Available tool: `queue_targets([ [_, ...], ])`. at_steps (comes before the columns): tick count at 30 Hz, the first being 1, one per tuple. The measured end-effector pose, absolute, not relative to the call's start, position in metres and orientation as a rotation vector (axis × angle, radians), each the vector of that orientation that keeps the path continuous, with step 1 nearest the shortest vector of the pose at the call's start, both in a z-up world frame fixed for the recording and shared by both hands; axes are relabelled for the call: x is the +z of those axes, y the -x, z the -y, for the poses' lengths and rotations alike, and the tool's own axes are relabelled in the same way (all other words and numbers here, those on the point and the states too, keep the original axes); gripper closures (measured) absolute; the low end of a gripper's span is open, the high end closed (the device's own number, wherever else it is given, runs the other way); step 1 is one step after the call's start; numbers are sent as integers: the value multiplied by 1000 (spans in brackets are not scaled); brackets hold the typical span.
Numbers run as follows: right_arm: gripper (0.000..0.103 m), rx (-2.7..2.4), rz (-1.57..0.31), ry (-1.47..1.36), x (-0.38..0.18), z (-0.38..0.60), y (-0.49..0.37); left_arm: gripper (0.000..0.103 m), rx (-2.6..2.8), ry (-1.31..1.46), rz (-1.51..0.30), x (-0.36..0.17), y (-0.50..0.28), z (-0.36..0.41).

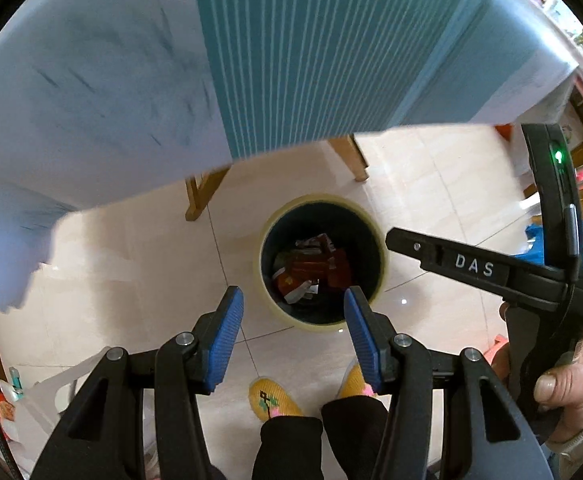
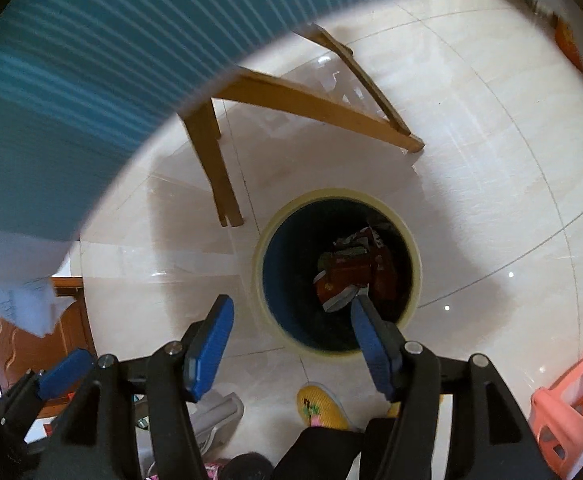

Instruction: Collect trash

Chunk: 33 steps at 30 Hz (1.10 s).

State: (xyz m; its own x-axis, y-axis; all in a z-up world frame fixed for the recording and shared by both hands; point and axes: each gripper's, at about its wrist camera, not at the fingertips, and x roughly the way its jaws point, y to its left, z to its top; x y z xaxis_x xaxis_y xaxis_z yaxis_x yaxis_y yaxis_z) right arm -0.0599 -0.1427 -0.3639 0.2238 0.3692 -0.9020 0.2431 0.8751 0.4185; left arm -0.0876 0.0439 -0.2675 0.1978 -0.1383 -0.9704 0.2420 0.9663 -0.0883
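Left hand-held gripper [image 1: 293, 308], black frame, blue ribbed pads: jaws spread, nothing between. Right hand-held gripper [image 2: 291, 320], same build: jaws spread, empty; person's hand [image 1: 571, 384] grips its handle. Below both: yellow embroidered slippers [image 1: 271, 398] and black trouser legs on glossy beige tiled floor [image 2: 471, 160]. Just beyond: round cream-rimmed bin with dark blue inside [image 2: 337, 276], upright on floor; red and silver crumpled wrappers [image 2: 351, 272] lying at its bottom. Beyond bin: wooden legs [image 2: 215, 160] under counter [image 1: 311, 52] with teal striped cloth. Pink plastic stool [image 2: 571, 400] at floor's right edge.
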Motion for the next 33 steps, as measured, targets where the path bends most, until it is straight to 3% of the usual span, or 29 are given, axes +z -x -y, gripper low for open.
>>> queue_targets([
  [13,40,181,-1203,-490,-153,129,110,42,-320,-74,-1103,-61,102,-77],
  [20,39,188,-1024,-400,-49,121,120,28,-351,-39,-939,36,104,-97],
  [27,37,169,-833,-318,29,111,125,26,-367,9,-826,90,112,-119],
  [33,37,151,-791,-296,47,104,126,26,-362,27,-792,102,99,-134],
])
